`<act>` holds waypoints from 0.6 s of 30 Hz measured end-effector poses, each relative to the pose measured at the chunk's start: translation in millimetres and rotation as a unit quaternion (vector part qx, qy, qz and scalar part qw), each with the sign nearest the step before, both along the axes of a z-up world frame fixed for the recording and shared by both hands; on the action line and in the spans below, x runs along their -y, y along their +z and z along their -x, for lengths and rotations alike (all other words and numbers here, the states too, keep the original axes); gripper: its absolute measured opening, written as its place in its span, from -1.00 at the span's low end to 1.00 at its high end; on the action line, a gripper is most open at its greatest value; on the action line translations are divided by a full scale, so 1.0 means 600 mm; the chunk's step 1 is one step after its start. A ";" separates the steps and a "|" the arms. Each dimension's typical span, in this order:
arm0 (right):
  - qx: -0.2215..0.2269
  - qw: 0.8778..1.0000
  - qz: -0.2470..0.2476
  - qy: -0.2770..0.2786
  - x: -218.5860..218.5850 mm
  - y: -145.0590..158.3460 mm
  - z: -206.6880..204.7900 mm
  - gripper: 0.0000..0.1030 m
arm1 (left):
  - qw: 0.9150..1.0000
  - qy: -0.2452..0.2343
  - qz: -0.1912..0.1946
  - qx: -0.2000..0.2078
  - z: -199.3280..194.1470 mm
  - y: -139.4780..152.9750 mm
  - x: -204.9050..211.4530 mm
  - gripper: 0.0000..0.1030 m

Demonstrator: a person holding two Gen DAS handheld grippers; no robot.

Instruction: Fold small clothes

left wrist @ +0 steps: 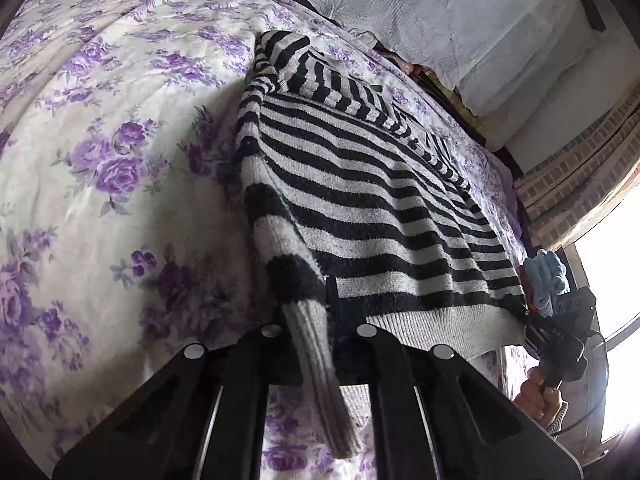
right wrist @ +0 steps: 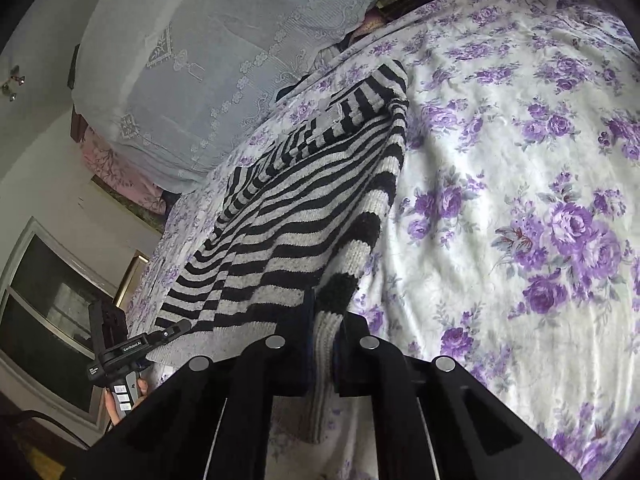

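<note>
The striped sweater (left wrist: 360, 184) lies spread on the floral bedsheet (left wrist: 120, 140). The left gripper (left wrist: 320, 320) is clamped on its hem corner and sleeve cuff; the right gripper (right wrist: 326, 328) is clamped on the opposite hem corner.

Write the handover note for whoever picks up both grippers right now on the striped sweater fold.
Left gripper: shut on the sweater at its hem corner, with a cuff hanging down between the fingers.
Right gripper: shut on the opposite hem corner, a cuff in that grip too.
Sweater: lies lengthwise on the flowered bedspread, hem end lifted towards you, sleeves already laid in along the sides.
Done: sleeves folded in, hem gripped.
Left: probably carry the hem over to the far end, release, smooth flat.
</note>
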State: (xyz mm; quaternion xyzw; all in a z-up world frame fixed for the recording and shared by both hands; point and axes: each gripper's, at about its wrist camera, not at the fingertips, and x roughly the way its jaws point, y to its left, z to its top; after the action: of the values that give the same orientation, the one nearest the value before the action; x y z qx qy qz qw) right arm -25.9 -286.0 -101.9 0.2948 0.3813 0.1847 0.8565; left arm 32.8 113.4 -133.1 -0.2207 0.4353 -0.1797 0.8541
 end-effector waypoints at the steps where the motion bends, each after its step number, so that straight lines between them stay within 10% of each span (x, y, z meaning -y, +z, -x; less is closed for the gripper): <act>1: 0.000 1.000 0.001 0.001 0.001 -0.001 0.004 -0.86 | 1.000 -0.001 -0.003 0.003 0.006 0.002 0.000 -0.89; 11: -0.003 0.999 0.006 0.038 0.006 0.000 0.066 -0.86 | 1.000 -0.021 0.000 0.000 0.067 -0.006 -0.009 -0.87; 15: -0.030 0.998 0.029 0.043 0.001 -0.016 0.069 -0.33 | 1.000 -0.021 -0.005 -0.016 0.062 -0.020 -0.008 -0.76; 18: -0.025 0.998 0.032 0.052 -0.006 -0.016 0.074 -0.31 | 0.999 -0.023 0.002 -0.025 0.053 -0.020 -0.012 -0.76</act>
State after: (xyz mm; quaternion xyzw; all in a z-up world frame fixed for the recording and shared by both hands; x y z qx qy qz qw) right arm -70.3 -282.6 -111.3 0.2515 0.4230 0.2098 0.8449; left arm 1.1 120.7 -145.2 -0.2169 0.4611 -0.1947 0.8381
